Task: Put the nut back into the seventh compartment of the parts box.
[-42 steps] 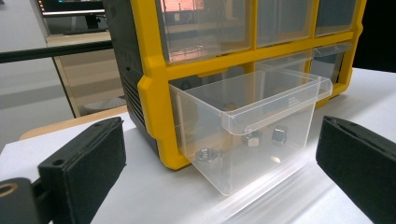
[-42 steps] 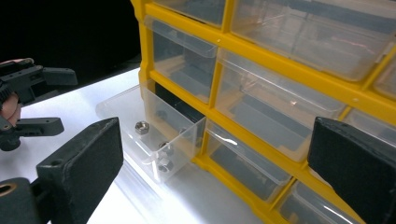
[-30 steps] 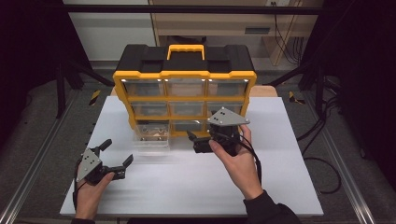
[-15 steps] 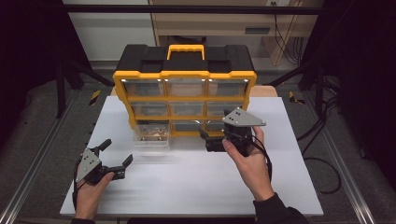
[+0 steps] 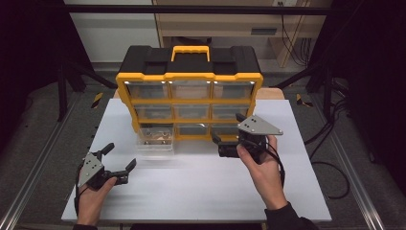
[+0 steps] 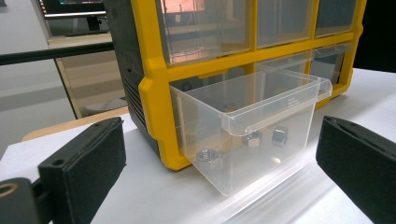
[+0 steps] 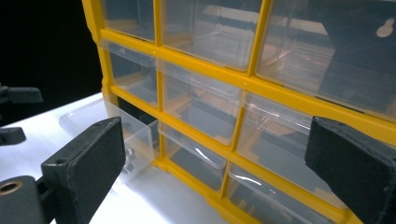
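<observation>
at the cabinet's bottom-left slot: clear drawer point(image 6: 252, 135) is pulled well out of the yellow organizer point(image 5: 189, 103), front hanging over the white table point(image 5: 201, 191).
contents: a few metal nuts point(image 6: 264, 137) lie loose on its floor.
feel, judged: thin stiff plastic, light, smooth and slippery; nuts will slide if it tips.
where to grip: the lip along the front wall, kept level.
left gripper point(image 5: 117, 162): jaws spread, empty, well short of the drawer.
right gripper point(image 5: 221, 143): jaws released, empty, close to the bottom row's right side.
</observation>
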Available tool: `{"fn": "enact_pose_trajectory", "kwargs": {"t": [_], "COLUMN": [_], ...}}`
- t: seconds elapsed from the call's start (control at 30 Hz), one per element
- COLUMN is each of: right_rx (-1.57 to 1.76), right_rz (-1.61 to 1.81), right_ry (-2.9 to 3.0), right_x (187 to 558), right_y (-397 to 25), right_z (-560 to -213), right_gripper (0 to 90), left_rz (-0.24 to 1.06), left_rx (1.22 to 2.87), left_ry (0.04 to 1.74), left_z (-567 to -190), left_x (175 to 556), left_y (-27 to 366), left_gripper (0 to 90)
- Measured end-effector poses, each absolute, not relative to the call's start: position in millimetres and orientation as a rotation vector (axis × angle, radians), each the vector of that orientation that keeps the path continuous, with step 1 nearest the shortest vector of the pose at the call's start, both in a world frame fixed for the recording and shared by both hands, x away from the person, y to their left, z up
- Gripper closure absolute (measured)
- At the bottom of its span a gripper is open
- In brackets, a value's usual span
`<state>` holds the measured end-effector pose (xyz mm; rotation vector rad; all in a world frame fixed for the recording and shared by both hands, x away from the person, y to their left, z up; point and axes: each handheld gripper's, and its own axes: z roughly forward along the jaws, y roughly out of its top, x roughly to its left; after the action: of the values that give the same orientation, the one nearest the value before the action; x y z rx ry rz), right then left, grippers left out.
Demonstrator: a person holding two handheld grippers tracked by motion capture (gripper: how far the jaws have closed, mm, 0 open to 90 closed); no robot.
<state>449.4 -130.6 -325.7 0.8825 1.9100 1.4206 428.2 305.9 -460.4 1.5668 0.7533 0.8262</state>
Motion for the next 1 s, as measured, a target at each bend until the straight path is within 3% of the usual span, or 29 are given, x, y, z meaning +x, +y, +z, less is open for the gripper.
{"fn": "enact_pose_trajectory", "kwargs": {"t": [1.0], "right_rx": [0.949], "right_rz": [1.441], "right_ry": [1.810], "right_x": [440.3], "right_y": [-177.0], "right_z": [-345.4], "right_gripper": [4.7], "left_rz": [0.831], "left_rx": [1.566], "left_ry": [0.755], "left_z": [-460.4], "left_x": [427.8], "left_y": [305.6], "left_gripper": [1.3]}}
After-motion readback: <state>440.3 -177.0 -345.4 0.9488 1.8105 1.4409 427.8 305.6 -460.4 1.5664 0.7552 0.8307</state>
